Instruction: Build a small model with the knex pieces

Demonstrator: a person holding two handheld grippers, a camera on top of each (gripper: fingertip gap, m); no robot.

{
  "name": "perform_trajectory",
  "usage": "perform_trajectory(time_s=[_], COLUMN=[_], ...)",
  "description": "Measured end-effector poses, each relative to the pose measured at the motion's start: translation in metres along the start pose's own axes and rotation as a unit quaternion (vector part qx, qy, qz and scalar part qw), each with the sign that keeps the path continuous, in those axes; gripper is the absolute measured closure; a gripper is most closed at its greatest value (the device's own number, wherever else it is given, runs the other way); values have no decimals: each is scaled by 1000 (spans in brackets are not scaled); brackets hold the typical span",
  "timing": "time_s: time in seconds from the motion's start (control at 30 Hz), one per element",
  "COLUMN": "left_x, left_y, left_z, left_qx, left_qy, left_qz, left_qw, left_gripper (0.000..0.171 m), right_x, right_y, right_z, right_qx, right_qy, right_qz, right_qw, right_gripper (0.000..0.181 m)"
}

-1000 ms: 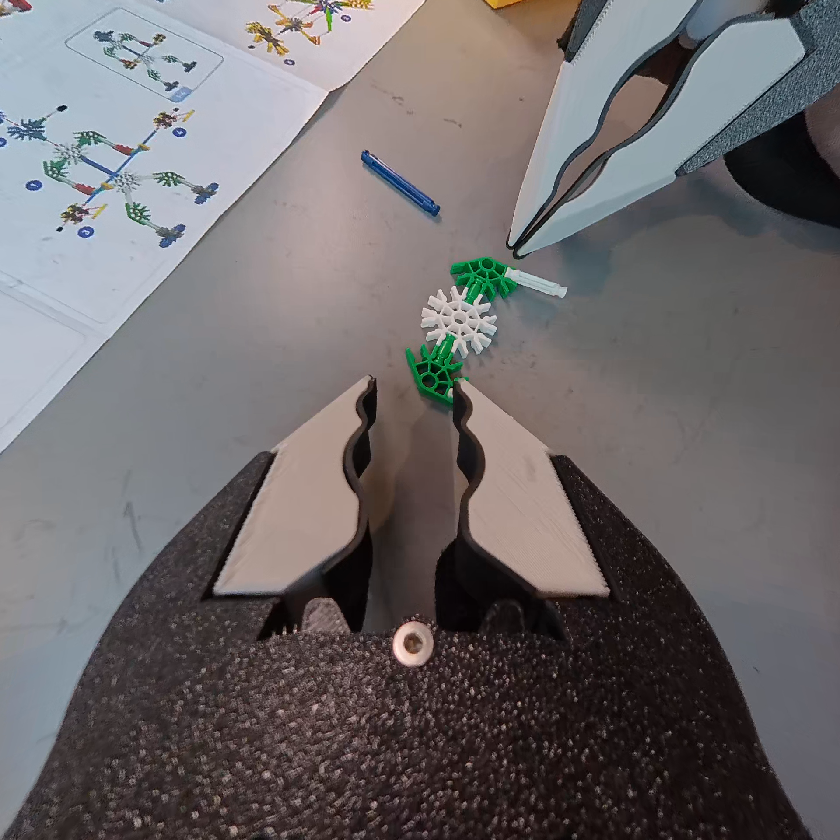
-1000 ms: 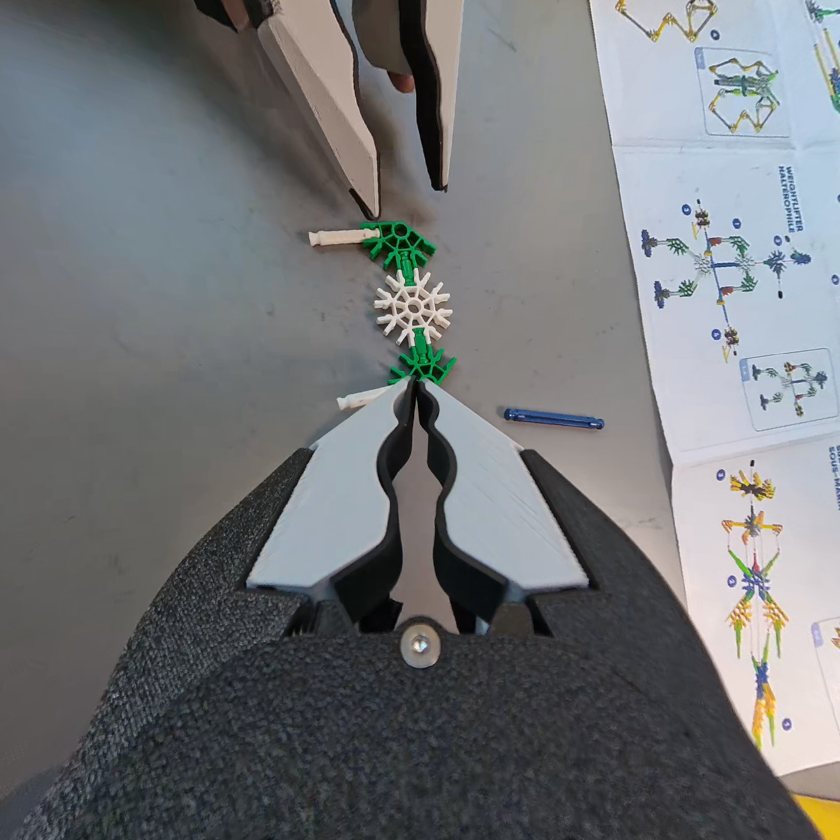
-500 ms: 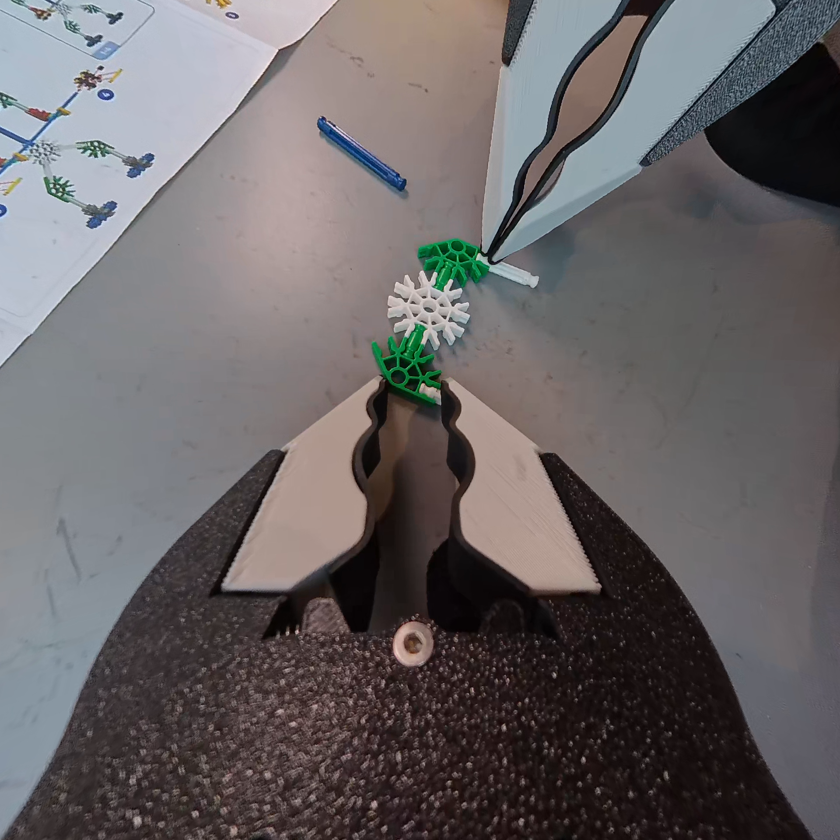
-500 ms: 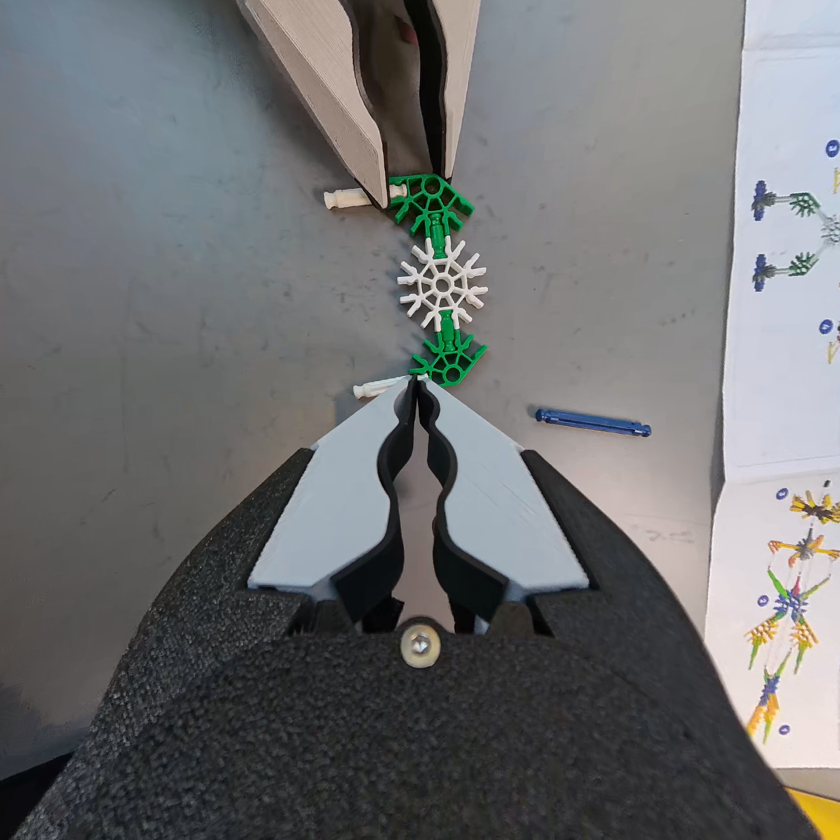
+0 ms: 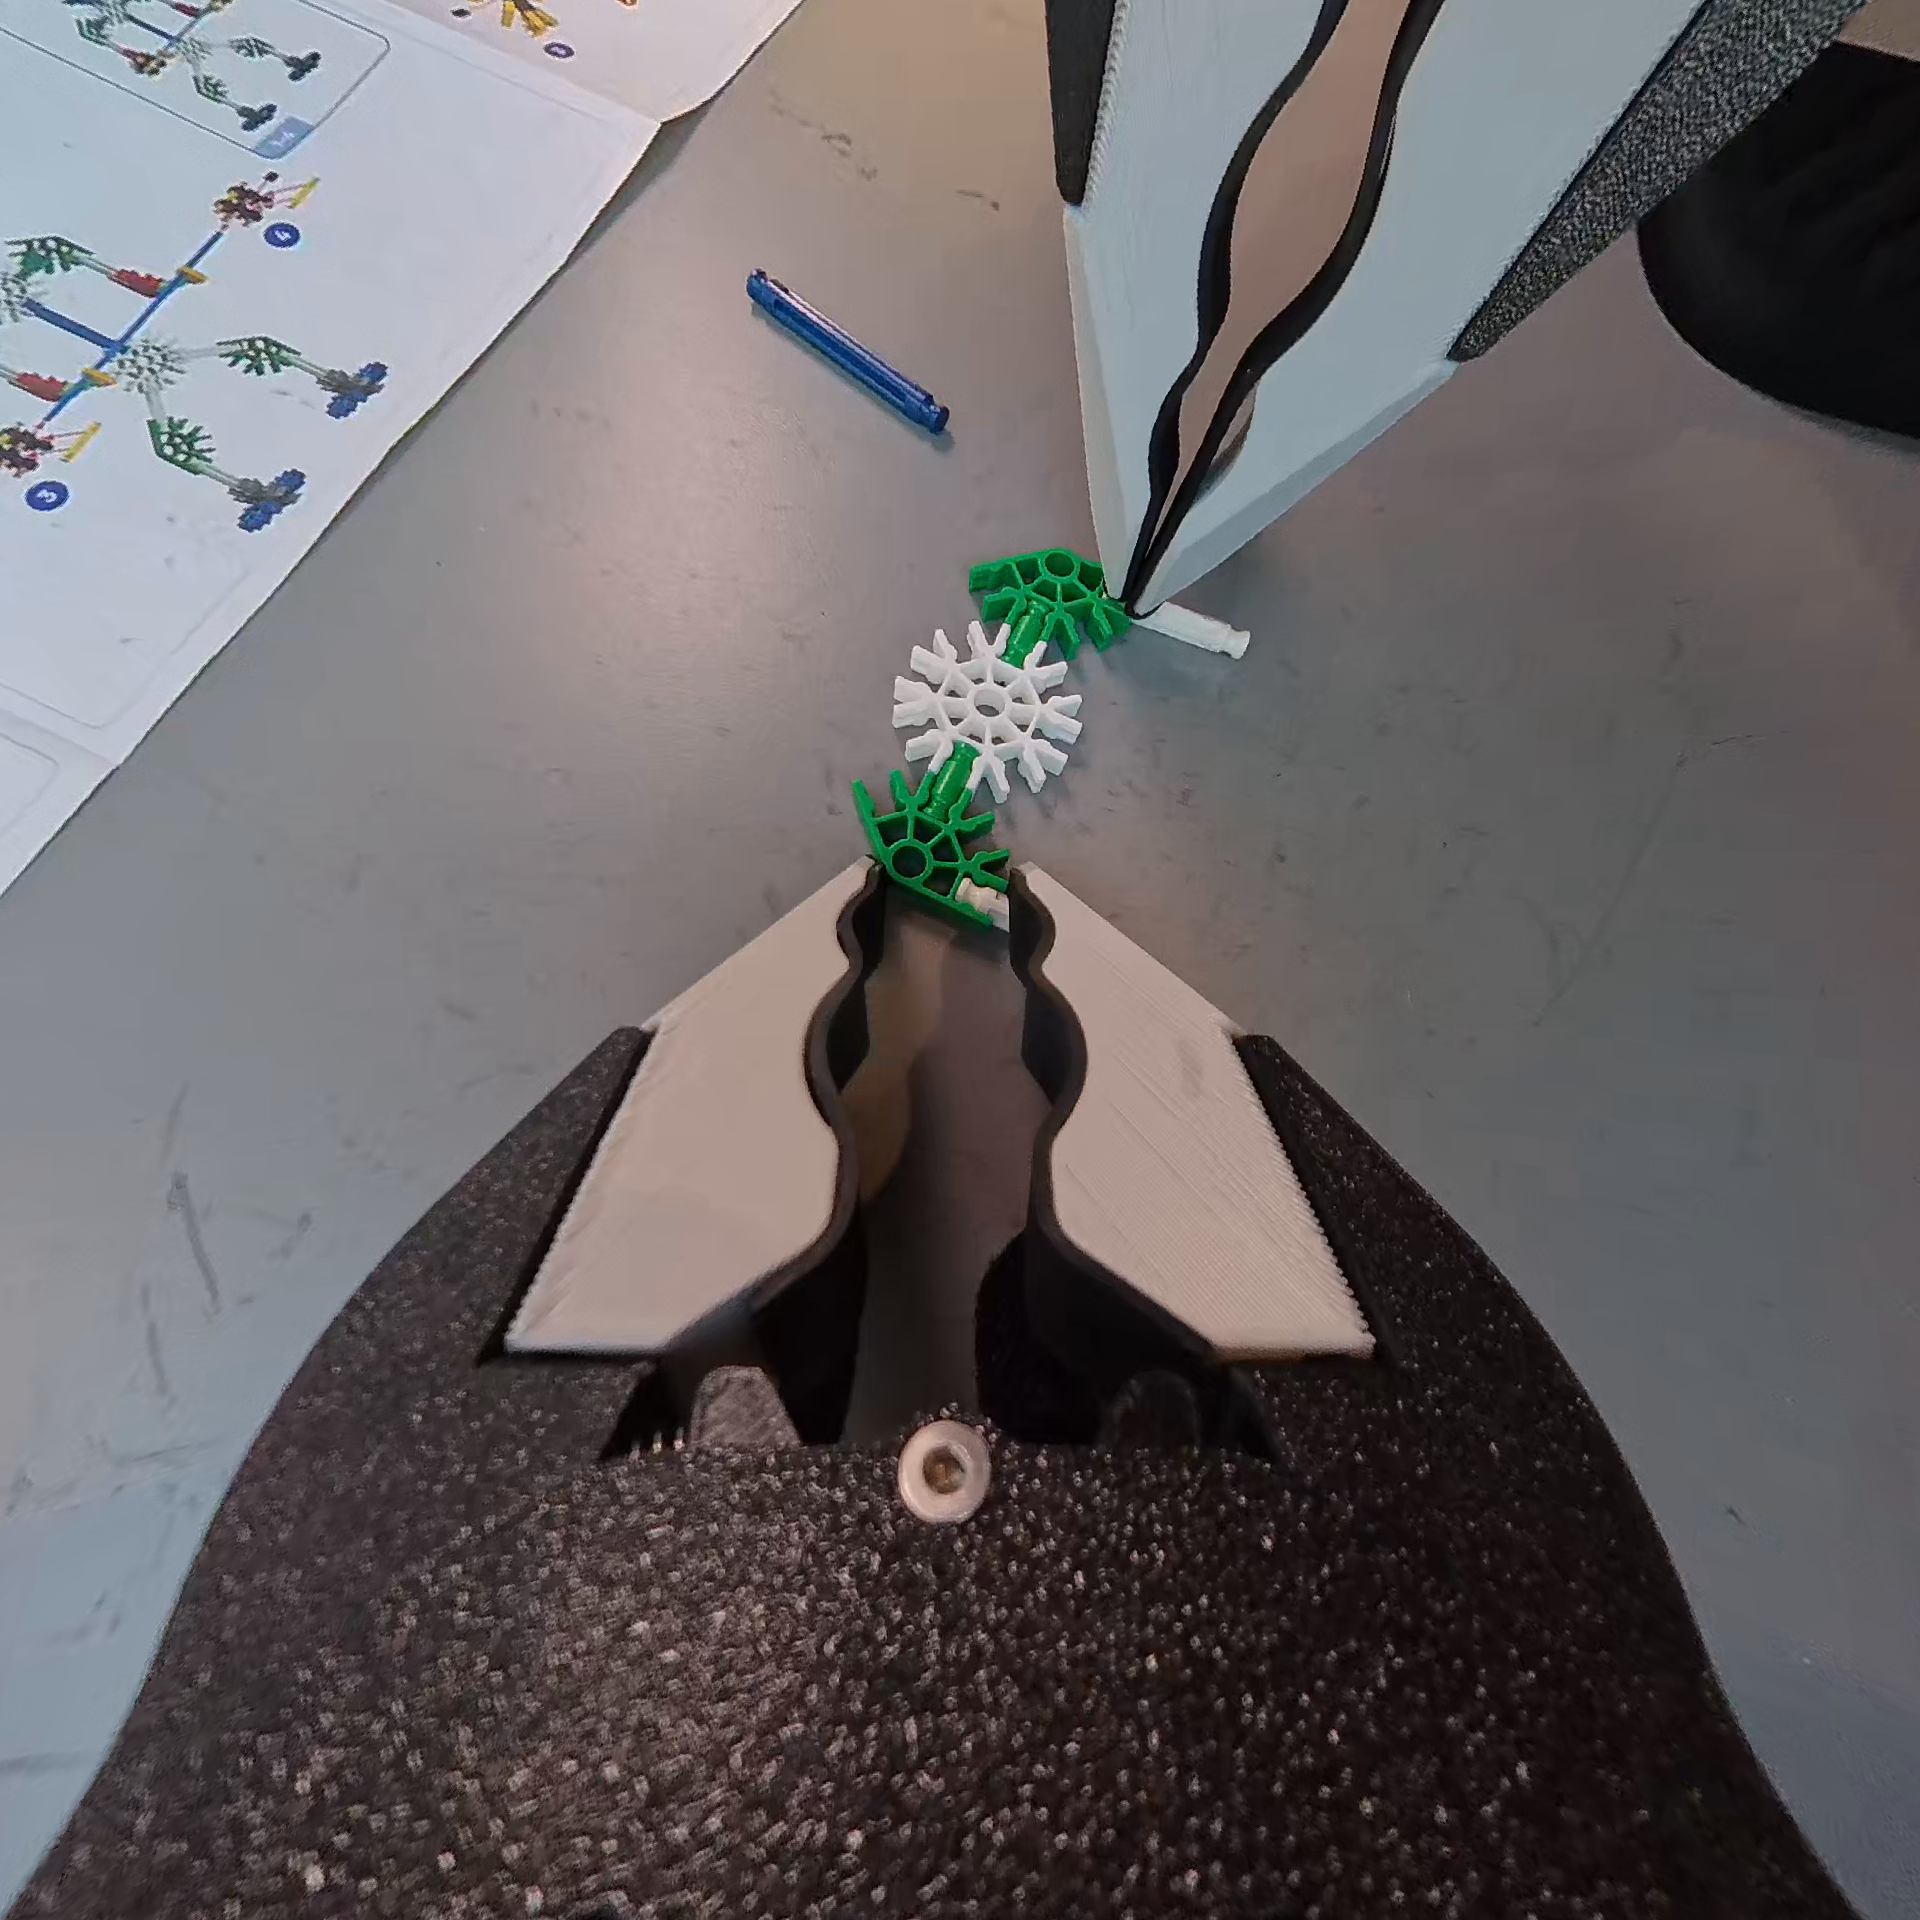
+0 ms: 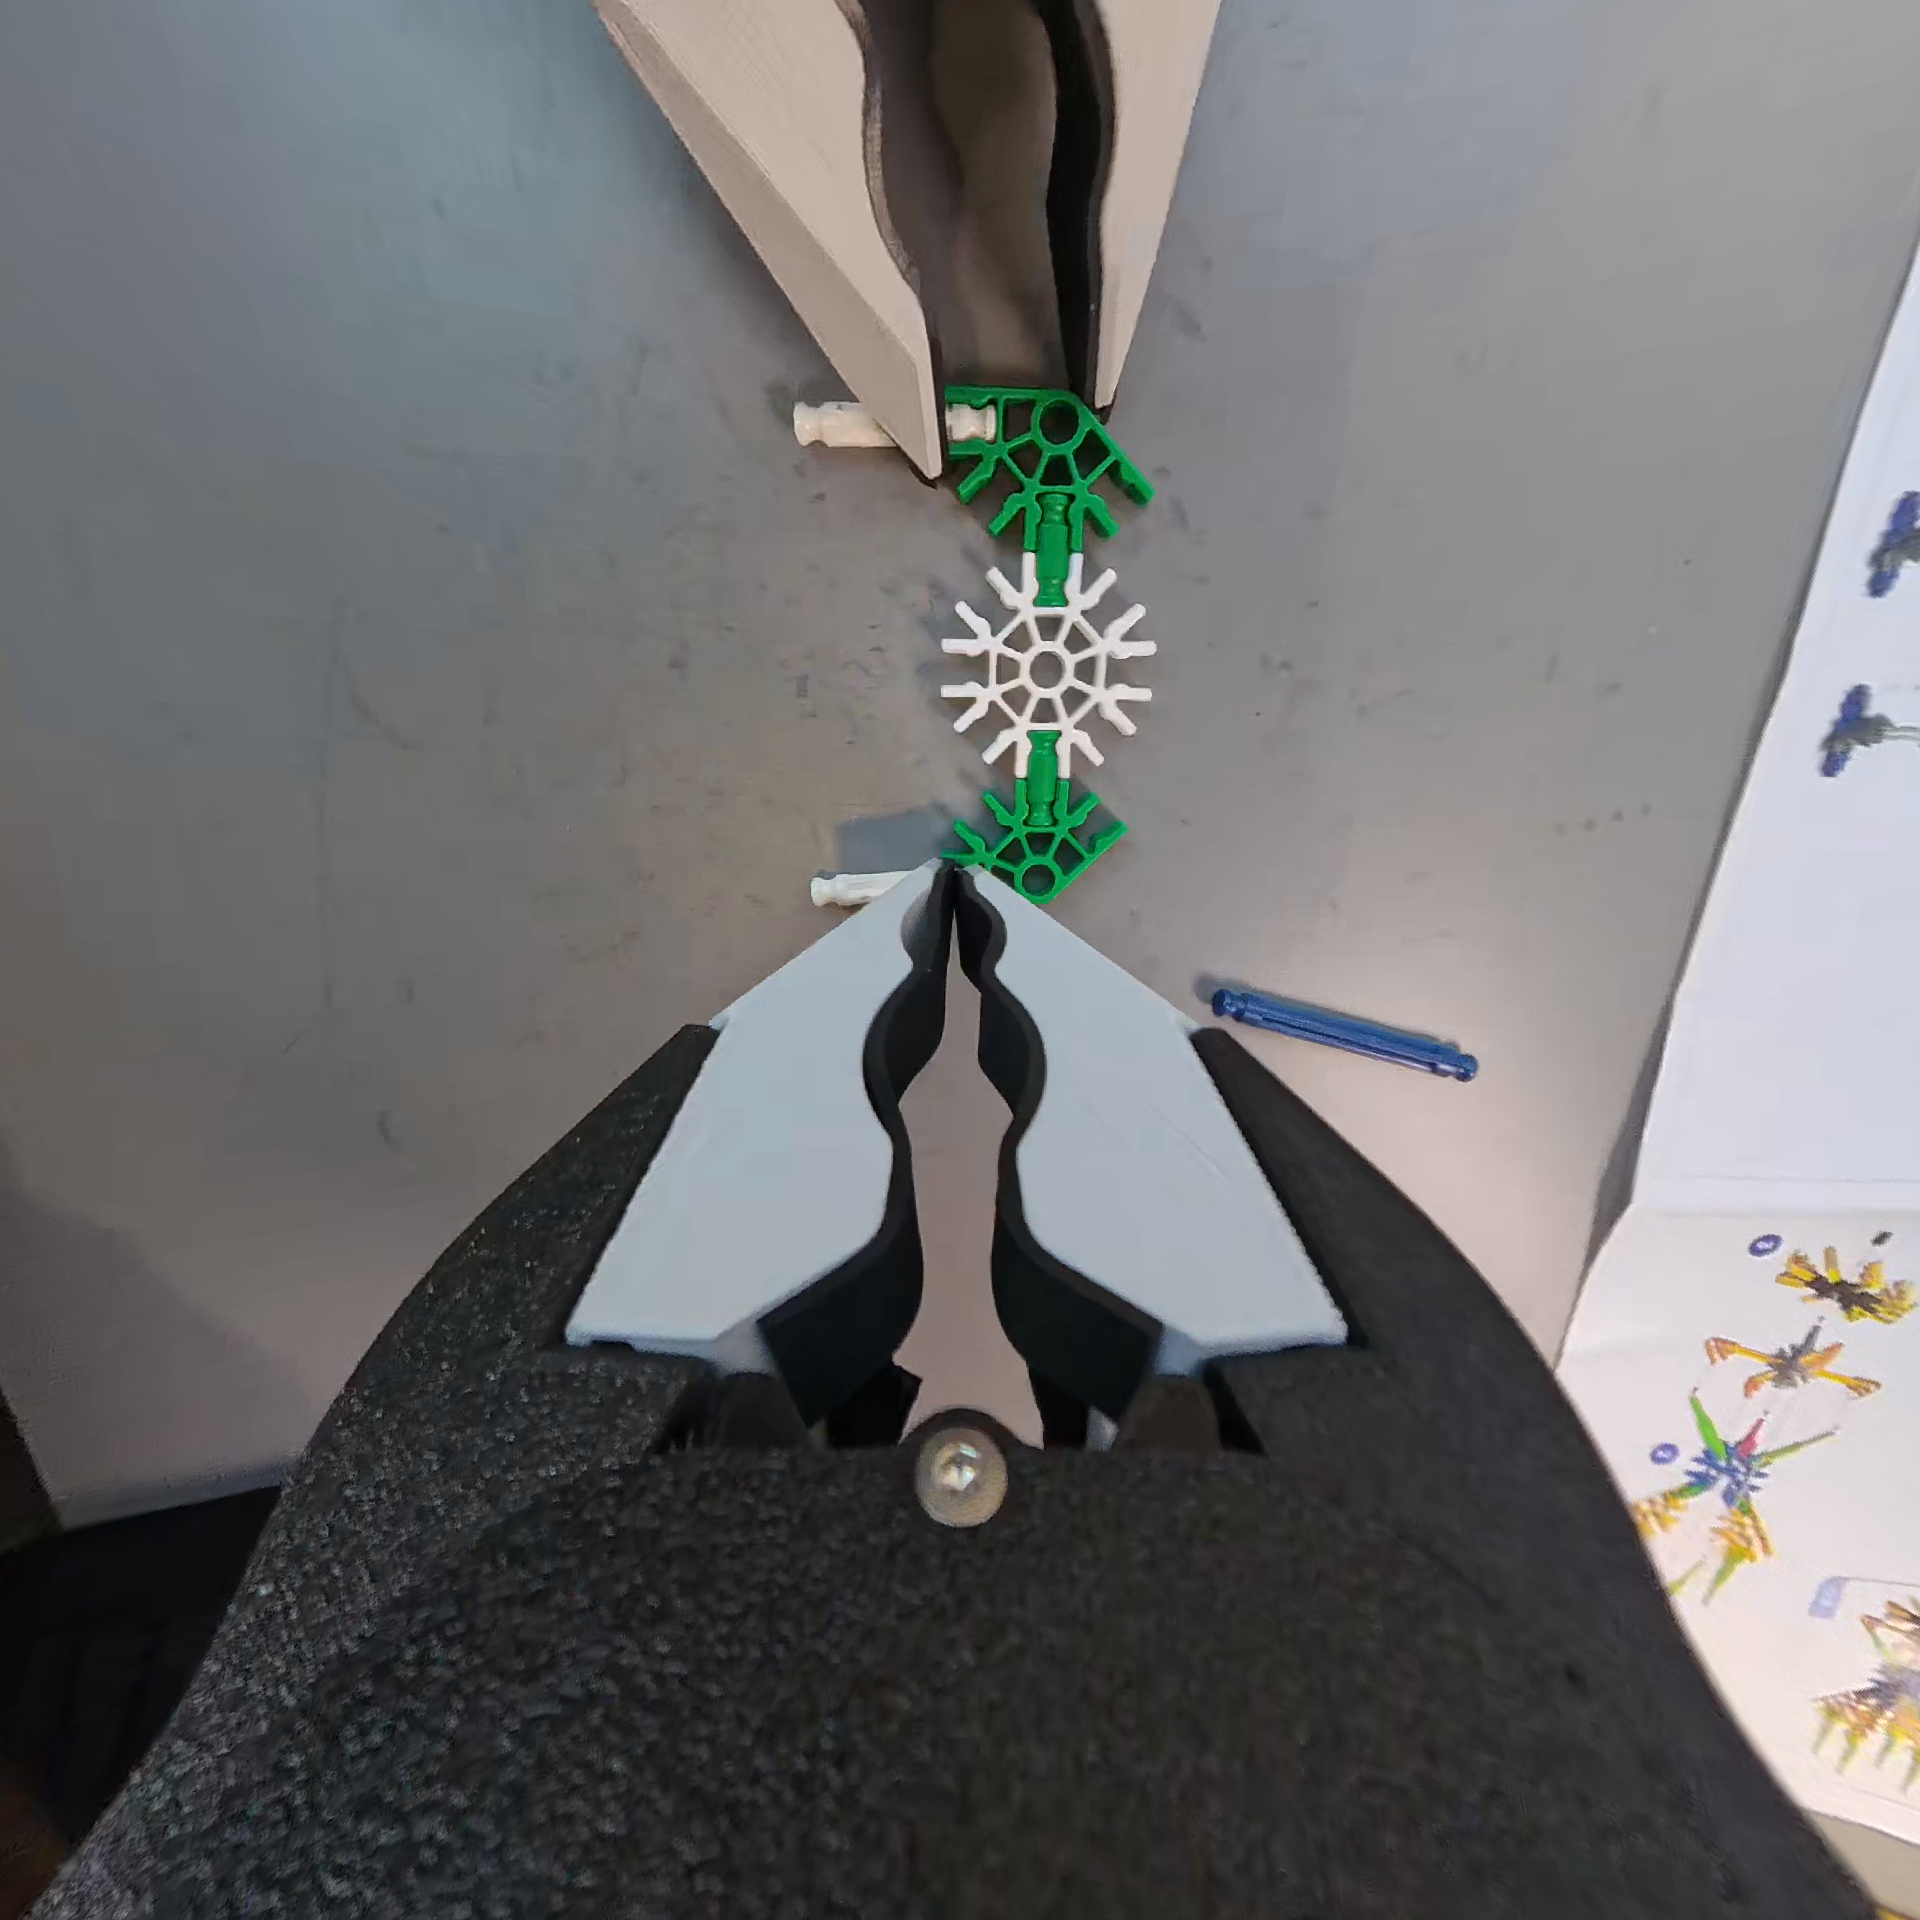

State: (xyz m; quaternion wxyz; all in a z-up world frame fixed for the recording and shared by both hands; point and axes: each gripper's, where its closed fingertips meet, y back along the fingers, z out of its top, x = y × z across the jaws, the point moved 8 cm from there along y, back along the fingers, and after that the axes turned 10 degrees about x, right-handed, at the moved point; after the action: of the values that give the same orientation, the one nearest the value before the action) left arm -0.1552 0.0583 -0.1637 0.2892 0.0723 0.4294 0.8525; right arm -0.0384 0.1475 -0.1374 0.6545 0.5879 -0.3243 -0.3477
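A small flat toy assembly lies on the grey table: a white snowflake connector (image 5: pixel 987 712) (image 6: pixel 1047 665) joined by short green rods to a green fan connector at each end. My left gripper (image 5: pixel 945 883) has its fingertips either side of the near green connector (image 5: pixel 920 857), touching it; in the right wrist view this connector (image 6: pixel 1049 447) sits between the fingers. A white rod (image 6: pixel 831 424) sticks out under one finger. My right gripper (image 6: pixel 952 875) is shut, its tips resting where a white rod (image 6: pixel 847 888) (image 5: pixel 1200 629) meets the other green connector (image 6: pixel 1039 857) (image 5: pixel 1049 592).
A loose blue rod (image 5: pixel 847 353) (image 6: pixel 1340 1031) lies on the table beside the assembly. A white instruction sheet with coloured model pictures (image 5: pixel 208 312) (image 6: pixel 1787 1195) covers the table on that side. The left gripper's tips are roughly 8 cm from the right gripper's. The right tips stand about 8 cm off the loose blue rod (image 6: pixel 1340 1031). My left wrist view (image 5: pixel 852 353) looks at it from another angle.
My left gripper has moved forward and narrowed until its tips took in the near green connector. My right gripper has stayed shut at the far end.
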Motion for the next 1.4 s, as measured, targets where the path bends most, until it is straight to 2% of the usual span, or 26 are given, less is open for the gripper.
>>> perform_trajectory(time_s=[0.17,0.3,0.5,0.7,1.13,1.4], left_x=[2,8,22,30,9,-4], left_y=[2,7,22,23,12,9], left_z=[-1,-3,-3,-7,-6,-8], left_qx=[1,2,-30,-36,-1,20], left_qy=[6,18,52,71,15,-14], left_qz=[-15,-24,-31,-30,-52,-88], left_qw=[1000,1000,998,996,999,996], left_gripper=[150,150,150,150,153,153], right_x=[8,23,37,42,42,47], right_y=[14,4,-3,-10,-11,-9], right_z=[-21,-37,-35,-29,-26,-24], right_qx=[-119,-133,-171,-174,-154,-168], right_qy=[-72,-109,-153,-178,-206,-232], right_qz=[-16,-22,-23,-41,-78,-60], right_qw=[990,985,973,968,963,956], right_gripper=[176,164,153,150,159,154])
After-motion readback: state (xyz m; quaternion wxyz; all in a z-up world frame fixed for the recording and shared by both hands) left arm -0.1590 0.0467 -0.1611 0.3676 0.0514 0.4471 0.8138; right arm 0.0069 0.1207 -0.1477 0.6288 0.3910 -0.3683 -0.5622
